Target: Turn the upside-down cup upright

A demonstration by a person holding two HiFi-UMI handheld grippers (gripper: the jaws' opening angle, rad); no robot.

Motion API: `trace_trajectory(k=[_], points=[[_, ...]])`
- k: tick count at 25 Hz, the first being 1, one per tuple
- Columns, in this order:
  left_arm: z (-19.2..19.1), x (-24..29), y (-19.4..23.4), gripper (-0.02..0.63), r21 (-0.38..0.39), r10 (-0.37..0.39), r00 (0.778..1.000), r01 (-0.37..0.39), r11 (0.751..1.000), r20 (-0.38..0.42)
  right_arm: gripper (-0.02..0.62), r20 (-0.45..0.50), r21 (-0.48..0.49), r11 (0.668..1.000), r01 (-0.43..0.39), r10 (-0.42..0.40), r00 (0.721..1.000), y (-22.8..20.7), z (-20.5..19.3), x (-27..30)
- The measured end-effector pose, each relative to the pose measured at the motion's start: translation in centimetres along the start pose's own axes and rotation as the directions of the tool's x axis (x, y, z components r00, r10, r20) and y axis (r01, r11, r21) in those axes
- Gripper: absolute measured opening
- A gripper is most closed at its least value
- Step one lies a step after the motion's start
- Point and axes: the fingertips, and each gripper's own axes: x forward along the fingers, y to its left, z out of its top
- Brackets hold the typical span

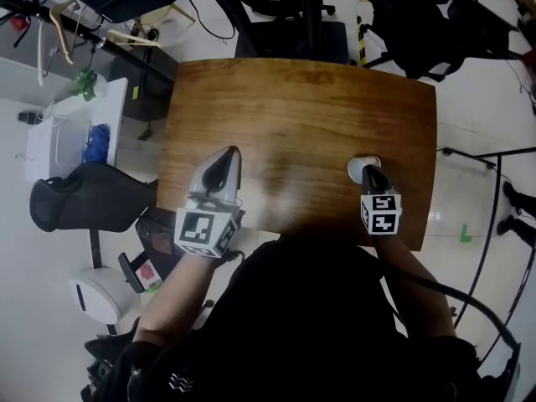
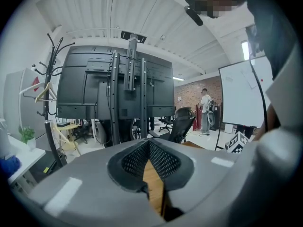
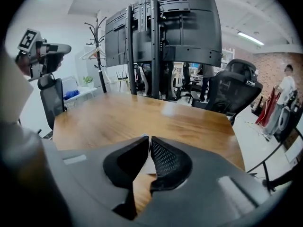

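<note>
The right claw (image 1: 369,171) hides most of the white cup (image 1: 357,170).

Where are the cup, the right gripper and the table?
cup (image 1: 358,170): head view, its white side.
right gripper (image 3: 148,140): right gripper view, between the fingertips.
table (image 1: 310,111): head view, bare wood top.

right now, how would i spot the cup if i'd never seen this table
Find the wooden table in the middle of the head view and go to its near right side. There the tip of the right tool meets a small white round cup, its wall pinched by that tool. It is the only loose thing on the wood.
</note>
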Motion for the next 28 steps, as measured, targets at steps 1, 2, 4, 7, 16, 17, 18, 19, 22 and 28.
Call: trace_trajectory(k=[1,2,4,7,16,17,18,19,22,28], points=[[0.1,-0.1,0.0,0.000,-0.002,0.002,1.000,-0.002,1.000,0.000,0.021,0.003,0.004,1.000,-0.020,0.020,1.000,0.6,-0.1,0.3],[0.2,-0.2,0.1,0.000,-0.004,0.005,1.000,-0.005,1.000,0.001,0.023,0.006,0.005,0.999,-0.036,0.036,0.999,1.1,-0.1,0.6],[0.2,-0.6,0.3,0.000,0.010,0.011,1.000,-0.011,1.000,-0.005,0.026,0.010,0.002,0.998,-0.057,0.057,0.998,1.7,-0.3,1.5],[0.2,-1.4,1.0,0.000,0.041,0.030,0.999,-0.029,0.999,-0.023,0.028,0.013,-0.009,0.998,-0.058,0.058,0.998,2.2,-0.8,2.7],[0.0,-3.6,2.3,0.000,0.042,0.097,0.995,-0.096,0.995,-0.029,0.032,0.037,-0.024,0.995,-0.094,0.095,0.995,2.6,-0.7,3.0],[0.0,-3.6,2.2,0.000,0.043,0.097,0.995,-0.096,0.994,-0.029,0.054,0.040,-0.015,0.993,-0.113,0.114,0.993,2.7,-0.7,3.1],[0.0,-3.6,2.1,0.000,0.043,0.097,0.995,-0.096,0.995,-0.029,0.082,0.043,-0.002,0.991,-0.136,0.136,0.990,2.8,-0.6,3.1],[0.0,-3.5,2.0,0.000,0.043,0.096,0.995,-0.095,0.995,-0.028,0.108,0.052,0.012,0.988,-0.154,0.153,0.987,2.7,-0.4,3.0],[0.2,-3.4,1.7,0.000,0.048,0.096,0.995,-0.094,0.994,-0.028,0.120,0.113,0.074,0.987,-0.142,0.133,0.985,0.5,0.7,2.5],[0.7,-2.9,1.1,0.000,0.064,0.100,0.994,-0.098,0.993,-0.034,0.147,0.045,0.326,0.932,-0.162,0.156,0.987,-5.7,-1.2,4.4]])
